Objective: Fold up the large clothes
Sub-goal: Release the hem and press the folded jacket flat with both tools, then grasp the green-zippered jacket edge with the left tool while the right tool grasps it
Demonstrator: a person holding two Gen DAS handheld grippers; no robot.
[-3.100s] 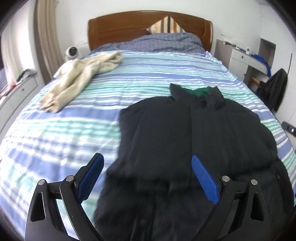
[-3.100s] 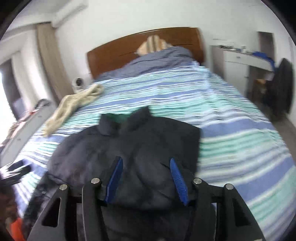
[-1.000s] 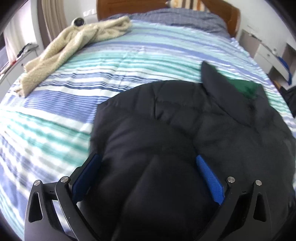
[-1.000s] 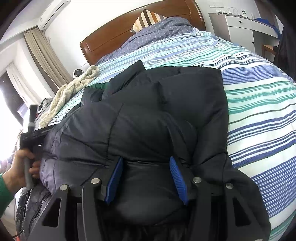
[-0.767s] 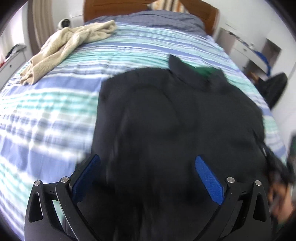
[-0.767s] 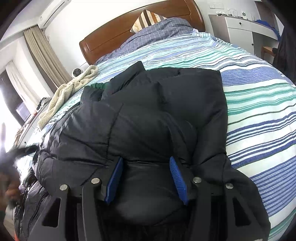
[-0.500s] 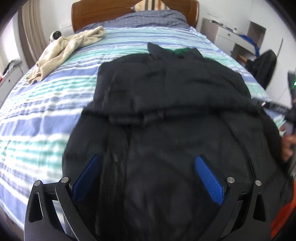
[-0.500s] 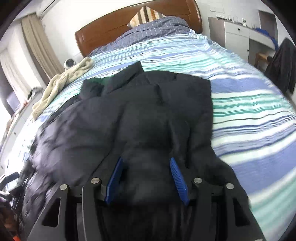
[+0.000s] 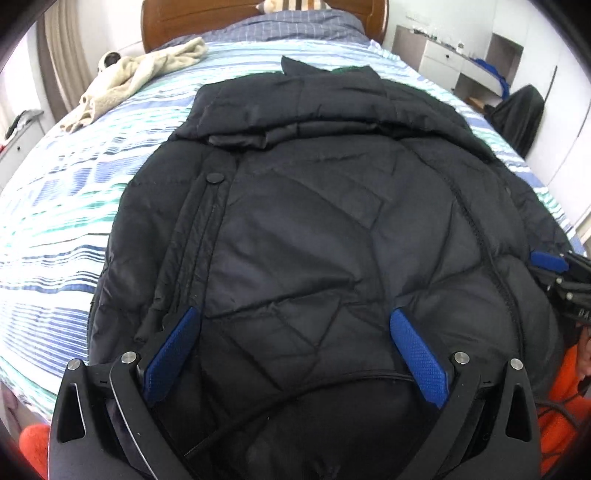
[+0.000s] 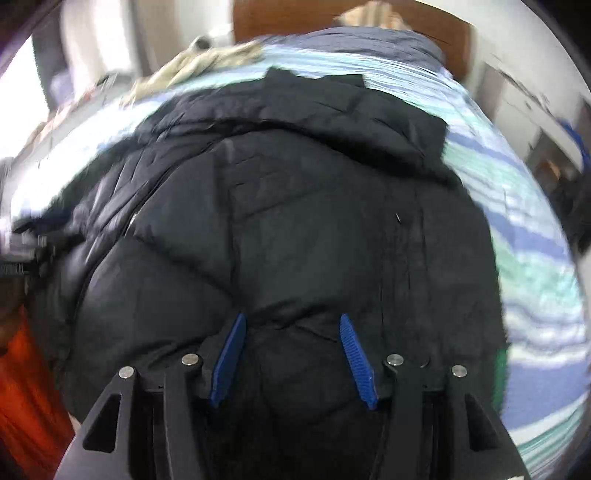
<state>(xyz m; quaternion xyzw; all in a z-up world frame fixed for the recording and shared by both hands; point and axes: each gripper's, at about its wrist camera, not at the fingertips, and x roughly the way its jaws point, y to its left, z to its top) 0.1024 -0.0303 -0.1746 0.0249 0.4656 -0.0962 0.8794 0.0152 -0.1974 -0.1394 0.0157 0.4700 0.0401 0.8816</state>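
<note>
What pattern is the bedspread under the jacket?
Blue, teal and white stripes on the bedspread; clearest in the left wrist view.

My quilted jacket [image 9: 314, 229] looks like smooth black nylon with a faint sheen. The bedspread [image 9: 55, 206] is matt striped cloth, the headboard [image 9: 166, 14] glossy wood, my pads [image 9: 417, 358] textured blue rubber.

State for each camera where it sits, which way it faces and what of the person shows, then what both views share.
Left wrist: on the left tongs, wide open over the black jacket, facing the headboard; the right tongs show at the right edge.
Right wrist: on the right tongs, low over the jacket's near end, facing the same way; blurred.
Shared: jacket, striped bed cover, beige towel, headboard.
</note>
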